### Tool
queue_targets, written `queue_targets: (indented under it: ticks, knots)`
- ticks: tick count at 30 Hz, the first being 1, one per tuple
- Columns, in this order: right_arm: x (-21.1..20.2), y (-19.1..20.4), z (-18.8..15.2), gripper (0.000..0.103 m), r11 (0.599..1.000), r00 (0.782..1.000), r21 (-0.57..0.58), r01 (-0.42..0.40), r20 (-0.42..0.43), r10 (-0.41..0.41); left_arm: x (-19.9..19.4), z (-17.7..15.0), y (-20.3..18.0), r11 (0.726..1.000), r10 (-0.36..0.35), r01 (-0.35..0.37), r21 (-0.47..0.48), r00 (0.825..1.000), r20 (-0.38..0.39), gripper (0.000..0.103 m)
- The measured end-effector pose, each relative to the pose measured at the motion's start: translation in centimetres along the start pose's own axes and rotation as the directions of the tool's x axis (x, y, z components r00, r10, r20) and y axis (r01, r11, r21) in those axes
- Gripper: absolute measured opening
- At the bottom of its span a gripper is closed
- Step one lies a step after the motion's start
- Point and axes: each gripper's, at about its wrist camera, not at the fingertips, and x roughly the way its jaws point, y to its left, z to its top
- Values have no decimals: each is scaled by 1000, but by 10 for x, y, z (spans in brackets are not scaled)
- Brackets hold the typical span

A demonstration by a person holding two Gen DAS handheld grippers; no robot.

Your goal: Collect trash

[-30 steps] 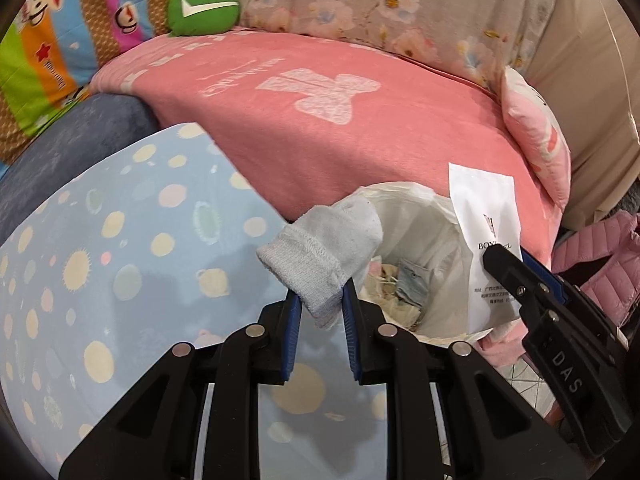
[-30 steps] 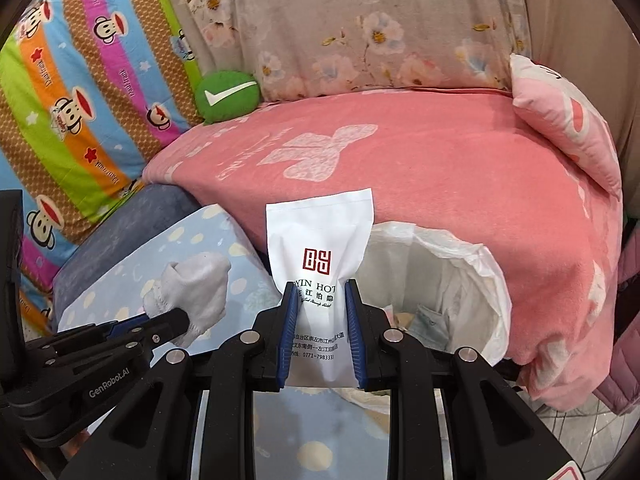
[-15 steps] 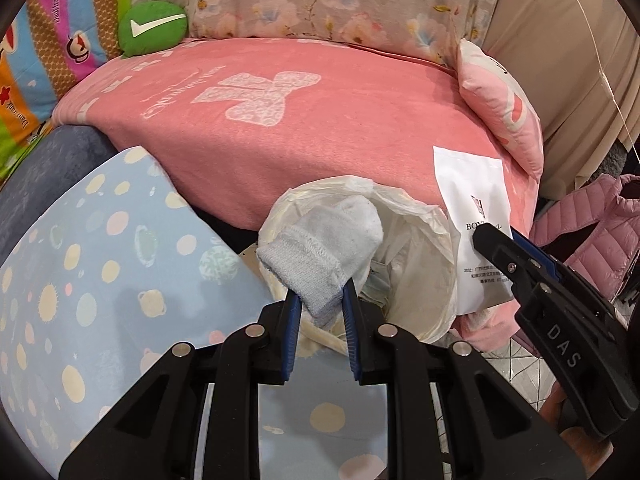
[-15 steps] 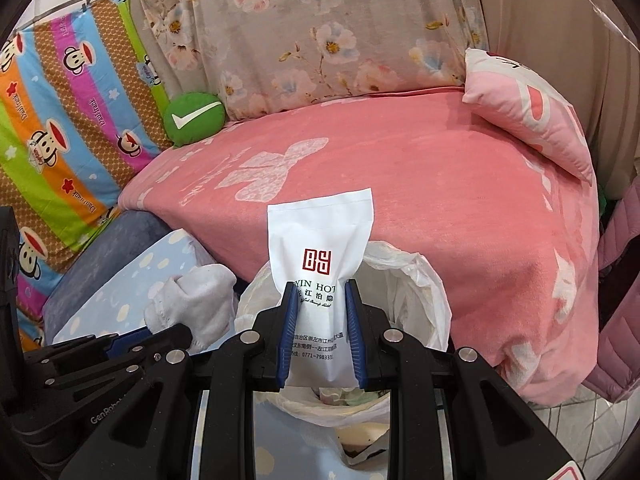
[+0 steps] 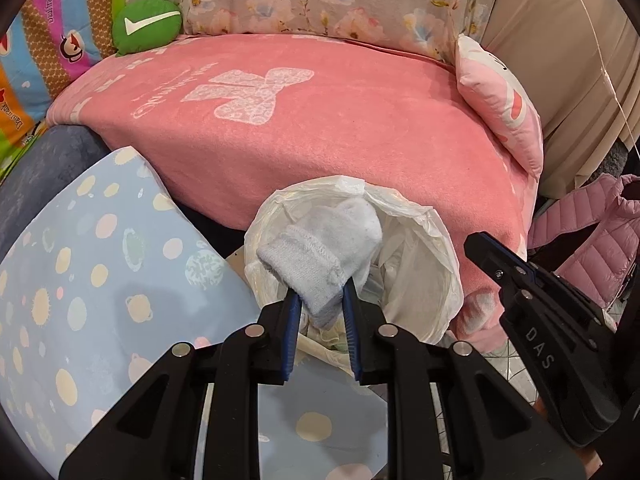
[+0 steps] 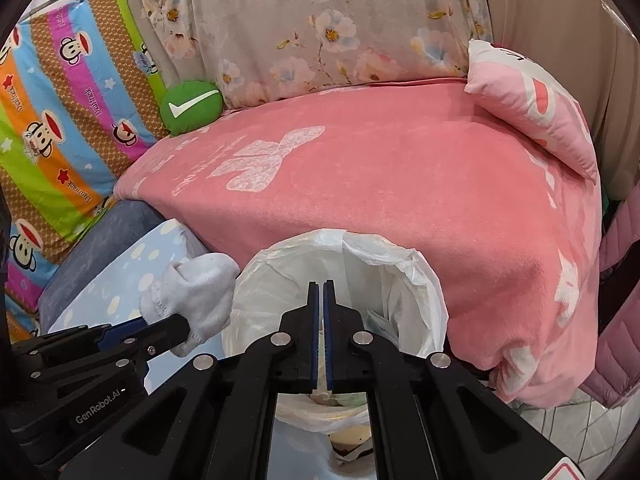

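Presently I held the left tool clamped on the grey sock, which hung over the near-left rim of the lined bin; the right tool stood over the bin mouth, blades together, nothing between them. I judged the step as depositing: the sock wanted carrying inward past the liner edge, then release. Room was tight; the pink bed crowded the far rim, the spotted surface the left, and both tools sat close together.

pink blanket | green cushion | pink pillow | floral sheet
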Motion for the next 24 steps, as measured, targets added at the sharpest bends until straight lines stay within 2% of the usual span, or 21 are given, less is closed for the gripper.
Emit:
queue_targets:
  ticks: [5, 6, 9, 12, 14, 18, 20, 24]
  knots:
    - [5, 0, 6, 3, 1000, 1000, 5, -3, 2, 3, 4, 6, 0, 1000, 12, -12, -1, 1000, 13, 20]
    - [5, -1, 7, 3, 1000, 1000, 8, 0, 4, 0, 4, 8, 1, 1000, 12, -12, -1, 1000, 15, 23]
    - [4, -2, 5, 8, 1000, 1000, 11, 9, 5, -9, 3, 12, 3, 999, 33, -33, -9, 999, 37, 53]
    - [4, -3, 3, 14, 1000, 1000, 7, 8, -11, -8, 0, 14, 5, 999, 40, -39, -15, 998, 57, 57]
    - [3, -4, 0, 25, 1000, 1000, 6, 8, -16, -8, 0, 14, 7, 999, 43, -42, -26, 997, 57, 58]
    - [-1, -2, -2, 31, 1000, 1000, -5, 7, -25, -7, -2, 9, 12, 998, 56, -54, -36, 997, 55, 60]
    - [-3, 1, -2, 40, 1000, 999, -16, 4, -35, -4, -4, 6, 14, 997, 63, -61, -40, 996, 58, 60]
    - [-7, 10, -5, 48, 998, 999, -58, 12, -46, -15, -11, -1, 20, 996, 76, -73, -56, 995, 65, 66]
